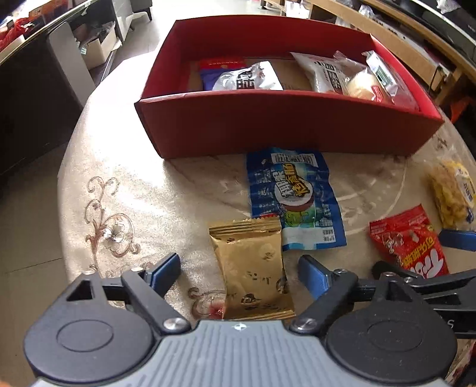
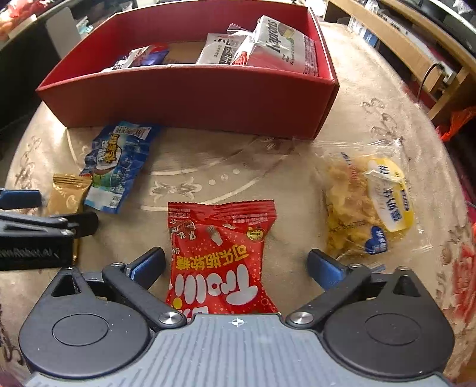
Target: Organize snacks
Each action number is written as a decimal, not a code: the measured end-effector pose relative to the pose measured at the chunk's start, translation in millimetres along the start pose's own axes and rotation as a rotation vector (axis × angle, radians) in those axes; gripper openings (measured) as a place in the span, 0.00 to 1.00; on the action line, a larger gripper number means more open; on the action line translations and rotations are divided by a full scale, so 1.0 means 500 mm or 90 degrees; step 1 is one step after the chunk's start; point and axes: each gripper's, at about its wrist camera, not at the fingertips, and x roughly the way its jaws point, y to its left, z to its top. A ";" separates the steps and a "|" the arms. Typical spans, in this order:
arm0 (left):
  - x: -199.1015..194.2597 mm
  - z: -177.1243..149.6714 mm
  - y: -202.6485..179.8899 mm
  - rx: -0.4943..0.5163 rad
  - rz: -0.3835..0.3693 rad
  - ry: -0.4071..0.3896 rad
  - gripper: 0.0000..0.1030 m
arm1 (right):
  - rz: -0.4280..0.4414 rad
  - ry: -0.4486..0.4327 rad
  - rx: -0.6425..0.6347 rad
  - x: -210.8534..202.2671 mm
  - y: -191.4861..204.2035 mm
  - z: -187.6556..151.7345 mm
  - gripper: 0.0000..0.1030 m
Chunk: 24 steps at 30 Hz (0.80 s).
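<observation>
Your round table (image 2: 267, 166), under its floral cloth, carries the red box (image 1: 267, 128) at the far side, already holding several packets; exactly how many you can't tell past its wall. Four remain outside: the gold packet (image 1: 253, 268) lying between your wide-open left gripper (image 1: 238, 272), the red packet (image 2: 217, 259) between your equally wide right gripper (image 2: 236, 268), plus the blue packet (image 1: 294, 196) and the yellow snack bag (image 2: 366, 205). Neither is gripped yet.

— What lies under it all?
— A beige tablecloth (image 1: 125, 184) with floral embroidery, on a round table.
— And beyond?
— A wooden shelf unit (image 2: 416, 50) (contents too blurred to name) and a dark cabinet (image 1: 32, 98) beside pale floor (image 1: 166, 15).
</observation>
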 end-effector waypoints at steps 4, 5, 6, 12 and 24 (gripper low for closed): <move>-0.011 -0.007 -0.012 0.010 -0.007 -0.009 0.59 | 0.010 -0.022 -0.027 -0.034 0.024 -0.007 0.60; -0.014 -0.007 -0.015 0.013 -0.008 -0.011 0.49 | 0.006 -0.022 -0.030 -0.038 0.028 -0.009 0.60; -0.017 -0.009 -0.015 0.016 -0.008 -0.011 0.42 | 0.006 -0.021 -0.031 -0.039 0.031 -0.011 0.60; -0.035 -0.016 -0.015 0.010 -0.032 -0.011 0.36 | 0.006 -0.030 -0.020 -0.062 0.026 -0.023 0.58; -0.093 -0.018 -0.029 0.014 -0.065 -0.054 0.36 | 0.018 -0.086 0.007 -0.120 0.007 -0.013 0.58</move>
